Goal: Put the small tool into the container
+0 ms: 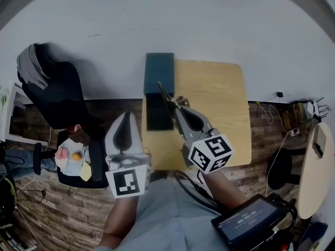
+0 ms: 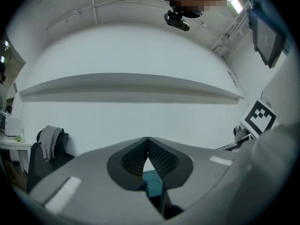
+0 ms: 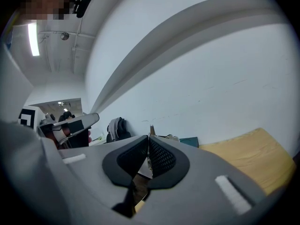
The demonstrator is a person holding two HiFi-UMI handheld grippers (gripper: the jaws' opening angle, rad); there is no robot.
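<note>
Holding the small tool [image 1: 166,94] is the right tool [image 1: 177,107], its jaws closed on the handle end. The right gripper view shows the tips pressed together with a thin metal end poking up past them. The piece looks like slim pliers, though the type is not certain.

Left tool [image 1: 125,115]: jaws meet at the tips with nothing gripped. A teal patch shows through the gap below them, probably the container beyond. It hangs just left of the container, off the tabletop [image 1: 214,98].

Container [image 1: 158,69]: dark teal box on the tabletop's left edge, long axis running away from the person.

Key relation: the small tool's long axis slants up and to the left from the right tool. Its far tip reaches over the container's right wall, about mid-length. The container lies left of and below the right tool, and the right hand is the one carrying.

Judgement: carry nearly done. What remains is a short shift left, then lowering and letting go. Risk: the slanted piece catches the wall.
</note>
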